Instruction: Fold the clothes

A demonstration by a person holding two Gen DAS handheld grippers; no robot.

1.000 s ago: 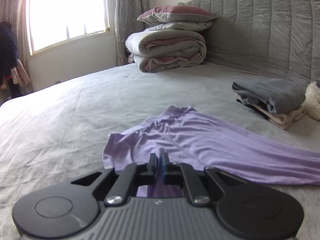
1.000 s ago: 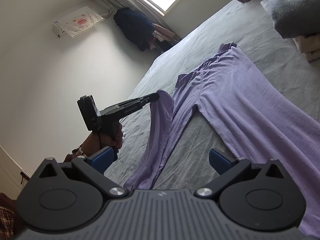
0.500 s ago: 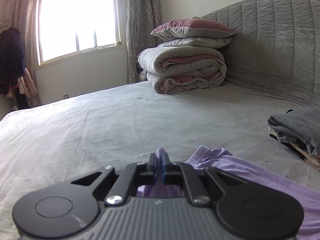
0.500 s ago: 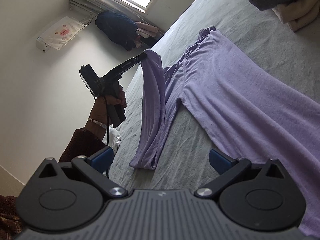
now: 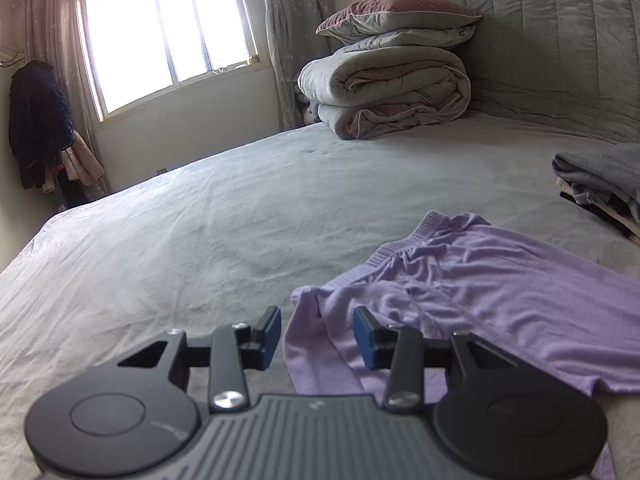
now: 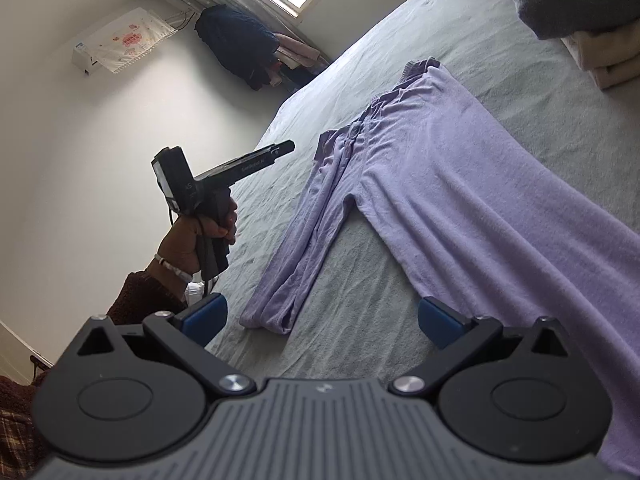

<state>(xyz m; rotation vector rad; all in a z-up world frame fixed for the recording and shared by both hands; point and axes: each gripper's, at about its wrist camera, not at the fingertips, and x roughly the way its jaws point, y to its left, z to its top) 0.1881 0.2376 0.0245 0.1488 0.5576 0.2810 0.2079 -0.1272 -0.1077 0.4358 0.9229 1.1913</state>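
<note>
Shirt (image 6: 460, 184) lies on the bed (image 5: 200, 240), sleeve (image 6: 304, 236) flat alongside. Left gripper (image 5: 316, 336) and right gripper (image 6: 320, 316) are both spread, holding nothing.

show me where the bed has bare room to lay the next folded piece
Bare grey bedsheet runs from the lilac long-sleeved top toward the window and rolled quilt stack. The side by the folded grey and cream pile is crowded.

Bare sheet (image 5: 200, 240) leftward; folded pile (image 5: 600, 176) blocks right.
</note>
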